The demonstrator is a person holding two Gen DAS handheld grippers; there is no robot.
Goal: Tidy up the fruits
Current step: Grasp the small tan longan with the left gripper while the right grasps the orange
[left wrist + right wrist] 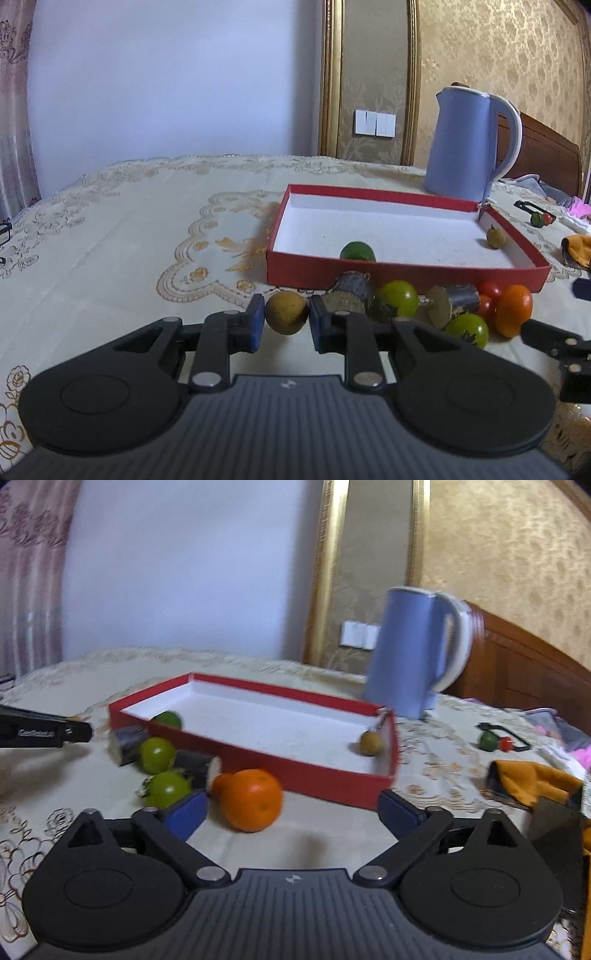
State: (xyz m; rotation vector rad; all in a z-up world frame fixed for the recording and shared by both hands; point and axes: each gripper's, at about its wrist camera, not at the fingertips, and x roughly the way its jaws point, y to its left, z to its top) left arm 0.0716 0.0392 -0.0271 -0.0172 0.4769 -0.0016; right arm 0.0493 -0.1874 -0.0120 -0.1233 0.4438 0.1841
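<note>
Two grippers: my left gripper (286, 314) is clamping a brown fruit (286, 312); my right gripper (291, 812) is gaping wide beside the orange (248, 799).

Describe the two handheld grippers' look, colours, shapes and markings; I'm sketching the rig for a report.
Both look alike. The left gripper and right gripper have a dark grey ribbed body with a small white logo, two rounded black lobes with circular insets, and black linkage arms on silver pivot pins. The fingers end in blue pads. No cables or sleeves show. The left one's side carries small white lettering, unreadable, in the right wrist view.
</note>
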